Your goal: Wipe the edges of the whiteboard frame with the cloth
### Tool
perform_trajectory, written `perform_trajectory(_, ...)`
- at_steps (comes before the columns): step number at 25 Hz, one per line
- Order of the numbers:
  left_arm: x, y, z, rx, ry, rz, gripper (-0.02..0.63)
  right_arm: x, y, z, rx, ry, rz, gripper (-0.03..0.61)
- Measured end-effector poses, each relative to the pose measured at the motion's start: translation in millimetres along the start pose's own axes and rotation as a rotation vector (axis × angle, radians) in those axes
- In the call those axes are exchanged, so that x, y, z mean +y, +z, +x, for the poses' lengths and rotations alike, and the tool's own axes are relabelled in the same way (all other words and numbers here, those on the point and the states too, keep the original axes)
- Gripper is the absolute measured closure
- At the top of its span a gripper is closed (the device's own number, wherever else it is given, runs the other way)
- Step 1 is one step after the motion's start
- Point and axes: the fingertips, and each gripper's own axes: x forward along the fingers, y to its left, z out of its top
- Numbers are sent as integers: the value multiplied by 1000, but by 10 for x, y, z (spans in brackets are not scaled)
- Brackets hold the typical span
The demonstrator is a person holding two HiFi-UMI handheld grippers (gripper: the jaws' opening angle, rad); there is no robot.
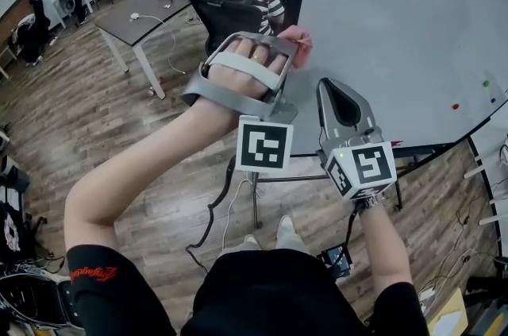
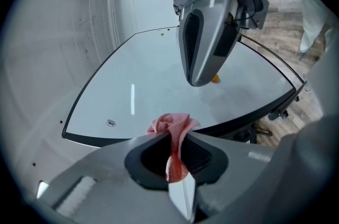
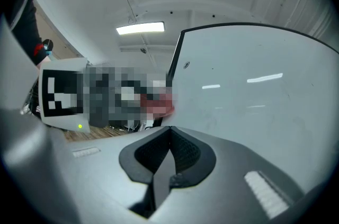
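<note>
Left gripper view, L gripper [image 2: 175, 135] clamps cloth [image 2: 171, 125] by frame [image 2: 91, 139], R gripper [image 3: 169, 129] closed, empty

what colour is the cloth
Pinkish red cloth, finely checked; best in the left gripper view.

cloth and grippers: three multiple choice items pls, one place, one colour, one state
1. Where is the cloth? A) on the floor B) in the left gripper, by the whiteboard frame C) on a desk
2. What colour is the cloth? A) blue B) yellow C) pinkish red
3. How is the right gripper? A) shut, empty B) shut on the cloth C) wide open

1 B: the left gripper view shows it pinched in the jaws by the dark frame. 2 C: pinkish red in that view. 3 A: its jaws meet on nothing.
</note>
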Motion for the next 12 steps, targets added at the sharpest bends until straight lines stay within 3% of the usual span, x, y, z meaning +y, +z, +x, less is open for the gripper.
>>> perform_trajectory(12,-245,21,24,-4,-25,-10,568,-21,-176,43,19,3,25,577)
